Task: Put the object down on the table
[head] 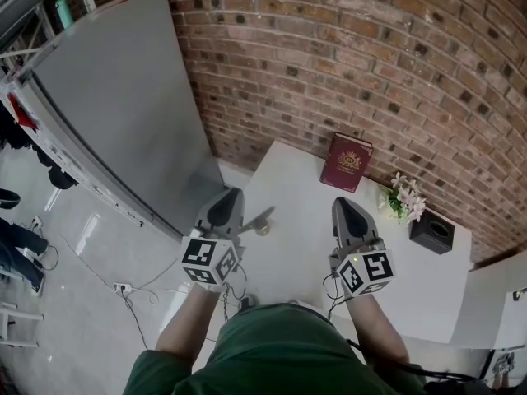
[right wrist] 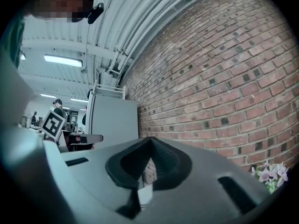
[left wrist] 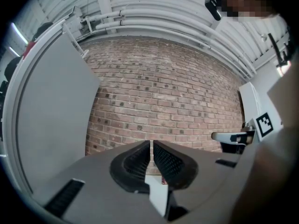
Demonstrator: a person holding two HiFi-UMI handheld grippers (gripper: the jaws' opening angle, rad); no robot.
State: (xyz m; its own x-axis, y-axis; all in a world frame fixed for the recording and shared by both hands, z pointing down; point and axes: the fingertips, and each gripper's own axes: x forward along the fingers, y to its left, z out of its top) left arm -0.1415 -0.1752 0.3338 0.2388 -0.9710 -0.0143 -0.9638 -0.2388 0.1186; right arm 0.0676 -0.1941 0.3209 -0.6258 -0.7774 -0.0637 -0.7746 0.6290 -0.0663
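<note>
My left gripper (head: 233,193) hangs over the left edge of the white table (head: 288,179), shut with nothing between its pads; its tips meet in the left gripper view (left wrist: 152,144). My right gripper (head: 342,202) is held over the table's middle, also shut and empty (right wrist: 150,141). A small grey object with a round brassy end (head: 262,222) lies on the table just right of the left gripper, apart from both. I cannot tell what it is. Both grippers point at the brick wall (head: 329,48).
A red book (head: 347,161) leans on the wall at the table's back. Pale flowers (head: 404,198) and a black box (head: 433,232) stand at the back right. A tall grey panel (head: 123,97) rises on the left. Cables and a power strip (head: 122,287) lie on the floor.
</note>
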